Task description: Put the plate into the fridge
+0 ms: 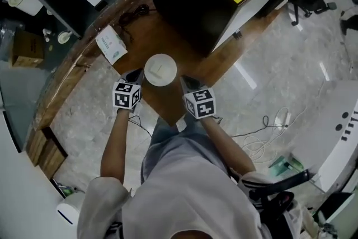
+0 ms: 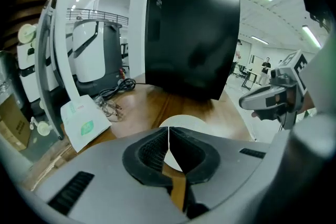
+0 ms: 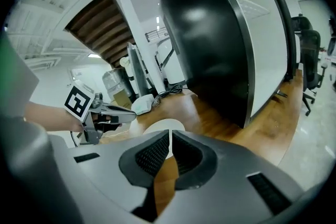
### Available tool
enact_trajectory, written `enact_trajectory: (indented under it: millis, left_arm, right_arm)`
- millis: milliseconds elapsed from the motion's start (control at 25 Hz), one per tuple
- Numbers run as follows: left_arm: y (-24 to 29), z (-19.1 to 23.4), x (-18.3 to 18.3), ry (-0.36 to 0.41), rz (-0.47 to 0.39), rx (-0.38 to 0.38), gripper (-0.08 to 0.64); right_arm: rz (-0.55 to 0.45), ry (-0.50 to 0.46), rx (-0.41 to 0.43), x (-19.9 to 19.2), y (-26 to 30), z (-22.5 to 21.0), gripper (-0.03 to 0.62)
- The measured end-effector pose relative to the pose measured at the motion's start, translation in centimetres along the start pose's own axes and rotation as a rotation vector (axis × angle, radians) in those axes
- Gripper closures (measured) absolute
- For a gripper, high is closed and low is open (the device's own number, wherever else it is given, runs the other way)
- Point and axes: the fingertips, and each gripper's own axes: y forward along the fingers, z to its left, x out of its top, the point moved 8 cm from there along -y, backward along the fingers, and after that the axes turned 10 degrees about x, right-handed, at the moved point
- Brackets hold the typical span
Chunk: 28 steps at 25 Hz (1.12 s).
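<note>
My left tongs [image 1: 139, 76] and right tongs [image 1: 185, 84] each clamp the plate [image 1: 160, 69] rim before the fridge [image 1: 207, 3]; placing it inside remains, I judge.

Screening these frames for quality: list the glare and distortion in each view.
Head view: glare streaks on the polished floor. Left gripper view: strong fisheye, dark corners, faint sheen on the black fridge. Right gripper view: same fisheye, bright highlight on the fridge; plate sharp.
</note>
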Motion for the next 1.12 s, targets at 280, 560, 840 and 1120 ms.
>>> enact_trajectory:
  millis: [280, 560, 840, 1120]
  left_arm:
    - [6.5, 4.7, 0.3, 0.135, 0.125, -0.125, 0.538]
    - [9.9, 7.7, 0.4, 0.188, 0.180, -0.210, 0.538]
    - [11.7, 10.1, -0.5, 0.186, 0.232, -0.252, 0.538]
    - [12.5, 11.6, -1.8, 0.193, 0.225, -0.272, 0.538]
  right_arm:
    - [0.073, 0.130, -0.109, -0.8, 6.7, -1.4, 0.574]
    - [0.141, 0.262, -0.185, -1.4, 11.3, -1.3, 0.572]
    - [0.180, 0.454, -0.147, -2.0, 14.2, -2.0, 0.479]
    - [0.093, 0.644, -0.060, -2.6, 16.0, -2.6, 0.479]
